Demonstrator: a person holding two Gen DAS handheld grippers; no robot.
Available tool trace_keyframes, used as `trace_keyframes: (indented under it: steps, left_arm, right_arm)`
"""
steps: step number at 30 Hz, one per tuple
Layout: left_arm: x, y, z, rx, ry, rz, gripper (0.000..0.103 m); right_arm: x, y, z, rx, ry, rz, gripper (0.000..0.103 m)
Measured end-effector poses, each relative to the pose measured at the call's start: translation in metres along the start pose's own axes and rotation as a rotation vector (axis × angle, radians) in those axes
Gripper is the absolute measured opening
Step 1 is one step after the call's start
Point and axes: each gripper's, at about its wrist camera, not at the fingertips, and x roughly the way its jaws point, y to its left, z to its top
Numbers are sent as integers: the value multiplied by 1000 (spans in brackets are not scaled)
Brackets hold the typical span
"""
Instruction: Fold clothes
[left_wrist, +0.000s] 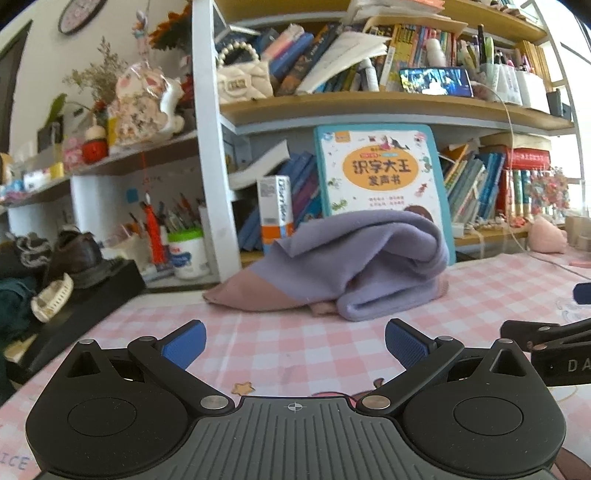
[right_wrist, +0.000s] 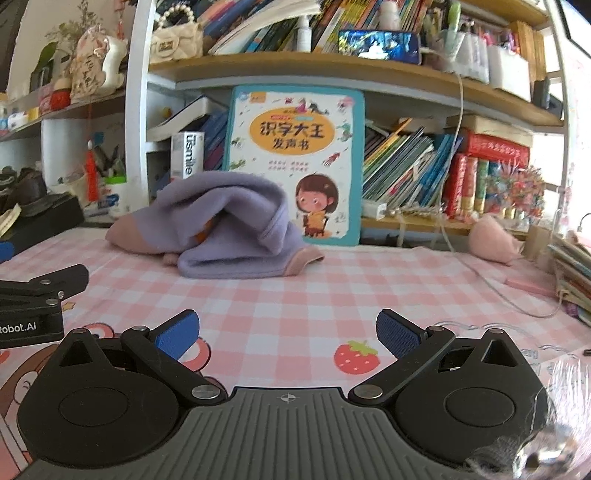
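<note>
One garment to deal with: purple fleece-looking top w/ pink trim, heaped on the checked tablecloth toward the back, just in front of a big picture book leaning on the shelf. In the right view the garment sits left of centre.

Left gripper: fingers spread wide, nothing between them, over bare cloth, apart from the heap. Right gripper: same, spread and empty. Each gripper's edge shows in the other's view, so they're side by side.

Handling, judging by looks: soft, thick, light. Will flop and sag, no stiffness, so a pinch on one layer lifts just that layer. Not slippery; fleece should grip the ribbed blue pads fine. Not fragile. Tablecloth looks smooth, so the heap may slide if dragged rather than lifted.

Where to grab: heap is rolled over on itself, needs spreading first. Best bets are the pink edge at the low left corner and the pink cuff or hem poking out at the right. One gripper each, pull apart. Can't tell which is sleeve vs hem.
</note>
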Motion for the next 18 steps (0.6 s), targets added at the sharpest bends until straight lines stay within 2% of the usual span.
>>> trace_keyframes:
  steps: [3,8,13,18]
  left_arm:
    - [10,1,0,23,68,-39,103]
    - [31,1,3,100,127,-116,103]
    - [56,-6,14,134,146,-228,103]
    - [83,-30,24,254,132,-258,100]
  right_arm:
    - [7,-5,0,23,36,38,103]
    - [28,-16,13,7,79,78,103]
    - [59,-33,37,45,101,161,103]
    - [89,-43,45,50,129,202,103]
